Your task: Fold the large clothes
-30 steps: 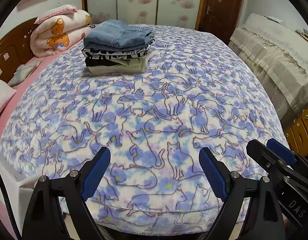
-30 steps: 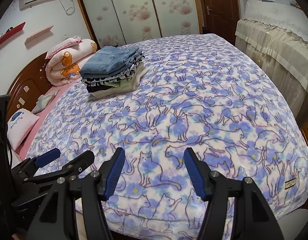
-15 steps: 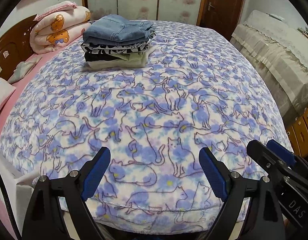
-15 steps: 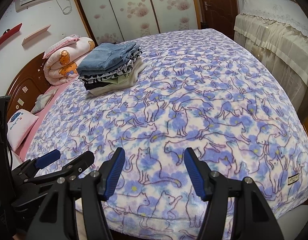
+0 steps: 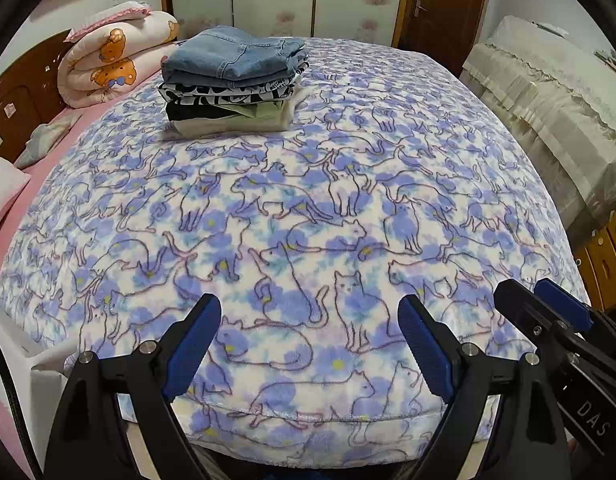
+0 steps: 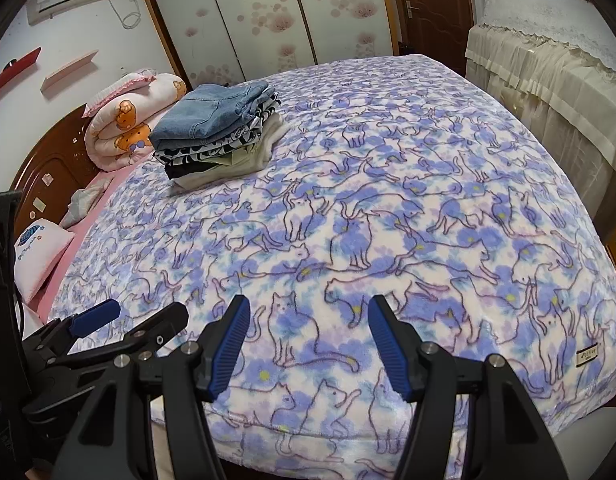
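Left gripper (image 5: 309, 344): jaws spread wide, nothing between them; hangs over the near edge of the blanket, tilted down toward it.
Right gripper (image 6: 308, 346): jaws moderately apart, empty; also above the near edge, just beside the left one.
Blanket (image 5: 347, 184): cat-print fleece covering the bed; near hem runs left to right just below both sets of fingers, curving down at the corners.
Open room: broad bare stretch of blanket from the near hem to the far end, all of the right half free.
Folded clothes stack (image 5: 234, 80): on the far left part of the blanket, well apart from both grippers; denim on top, black-and-white print, dark and pale green layers beneath.
Stack axis: long side runs left to right in the left wrist view; folded edges face near.
Rolled quilt (image 5: 116, 58): bear print, just left of the stack, by the headboard (image 5: 16, 100).
Right boundary: draped cabinet (image 5: 547, 100) close beside the bed's right edge.
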Demonstrator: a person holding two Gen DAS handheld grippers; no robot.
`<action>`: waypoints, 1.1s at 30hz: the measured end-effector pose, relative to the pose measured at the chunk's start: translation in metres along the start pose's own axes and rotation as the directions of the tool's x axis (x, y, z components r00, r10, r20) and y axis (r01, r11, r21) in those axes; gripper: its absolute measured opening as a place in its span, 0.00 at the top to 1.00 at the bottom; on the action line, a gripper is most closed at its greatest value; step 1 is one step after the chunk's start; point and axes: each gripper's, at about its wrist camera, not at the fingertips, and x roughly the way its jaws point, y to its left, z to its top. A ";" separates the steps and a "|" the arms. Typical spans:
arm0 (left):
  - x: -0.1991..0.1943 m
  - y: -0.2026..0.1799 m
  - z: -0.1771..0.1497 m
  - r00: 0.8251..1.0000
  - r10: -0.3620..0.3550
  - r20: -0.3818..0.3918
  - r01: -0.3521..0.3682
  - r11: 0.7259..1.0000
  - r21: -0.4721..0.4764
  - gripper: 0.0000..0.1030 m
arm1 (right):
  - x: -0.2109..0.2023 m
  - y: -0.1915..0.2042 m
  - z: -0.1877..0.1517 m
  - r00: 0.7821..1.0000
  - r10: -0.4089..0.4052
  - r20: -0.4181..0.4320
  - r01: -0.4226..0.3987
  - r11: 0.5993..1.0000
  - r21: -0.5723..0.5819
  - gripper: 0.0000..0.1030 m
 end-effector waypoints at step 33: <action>0.004 0.001 -0.003 1.000 0.006 -0.005 -0.005 1.000 0.016 0.14 | 0.005 -0.007 -0.004 1.000 0.000 -0.005 0.000 1.000 0.005 0.40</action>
